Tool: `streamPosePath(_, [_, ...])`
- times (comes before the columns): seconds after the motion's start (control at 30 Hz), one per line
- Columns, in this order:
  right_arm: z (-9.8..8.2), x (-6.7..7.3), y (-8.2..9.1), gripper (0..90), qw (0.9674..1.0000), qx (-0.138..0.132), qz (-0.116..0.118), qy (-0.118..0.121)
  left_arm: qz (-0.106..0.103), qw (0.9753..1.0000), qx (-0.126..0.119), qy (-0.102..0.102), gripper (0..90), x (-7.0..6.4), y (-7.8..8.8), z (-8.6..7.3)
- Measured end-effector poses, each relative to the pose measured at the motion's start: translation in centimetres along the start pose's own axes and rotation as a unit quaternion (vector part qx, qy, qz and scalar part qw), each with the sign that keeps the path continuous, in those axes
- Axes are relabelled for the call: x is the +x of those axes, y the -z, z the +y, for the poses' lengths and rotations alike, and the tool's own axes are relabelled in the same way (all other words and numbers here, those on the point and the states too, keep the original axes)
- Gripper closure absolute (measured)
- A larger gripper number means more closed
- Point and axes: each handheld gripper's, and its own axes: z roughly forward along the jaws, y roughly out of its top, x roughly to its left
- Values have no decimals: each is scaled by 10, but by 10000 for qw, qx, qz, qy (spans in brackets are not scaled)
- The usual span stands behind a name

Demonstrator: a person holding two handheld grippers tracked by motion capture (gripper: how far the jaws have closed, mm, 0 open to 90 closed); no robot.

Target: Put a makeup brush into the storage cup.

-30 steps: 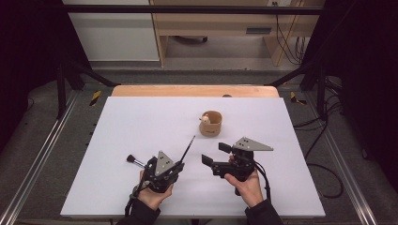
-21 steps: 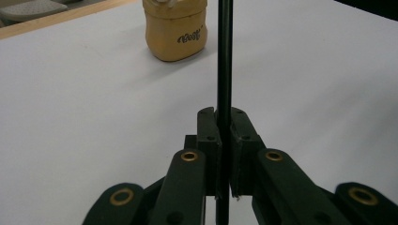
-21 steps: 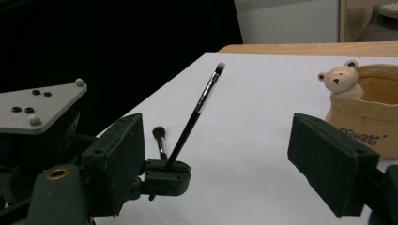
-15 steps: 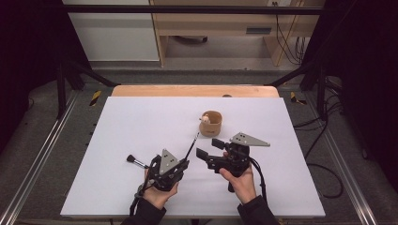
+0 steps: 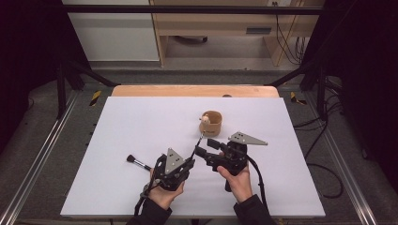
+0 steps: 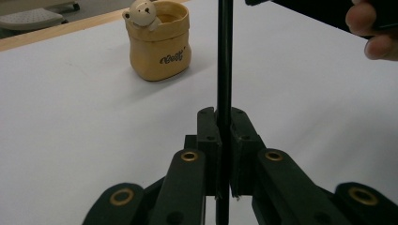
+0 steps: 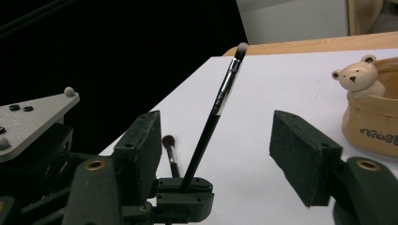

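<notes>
Black jaws of the left gripper [image 6: 224, 154] are seen pressed together on the thin black handle of a small brush [image 7: 213, 115]; in the left gripper view the handle rises straight up from between the pads. In the high view the left gripper [image 5: 187, 164] is held near the front edge of the table [image 5: 141, 117], and the small brush [image 5: 199, 143] slants up from it toward the cup. In the right gripper view the silver collar and pale tip of the brush are seen standing between the spread jaws of the right gripper [image 7: 227, 154], touching neither pad; those jaws have just been closing. In the high view the right gripper [image 5: 202, 146] is held just beside the left one, a hand [image 5: 239, 180] wrapped round its body. A second brush [image 5: 138, 162], with a dark bushy head, is seen lying flat on the white sheet, to the left of the left gripper. Farther back, a tan cup [image 5: 211, 123] with a small bear figure [image 5: 205, 120] on its rim is seen standing upright, well apart from both grippers.
</notes>
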Motion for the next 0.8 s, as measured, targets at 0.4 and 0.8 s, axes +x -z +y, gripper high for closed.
streamPosePath(0.4, [-5,-2,-8,571,9997,-38,164,-170,-37,10000,-62,12,846,-4,-1,1])
streamPosePath(0.8, [-7,-4,-10,738,9989,-11,314,-352,-55,10000,-49,-23,846,-7,-3,-1])
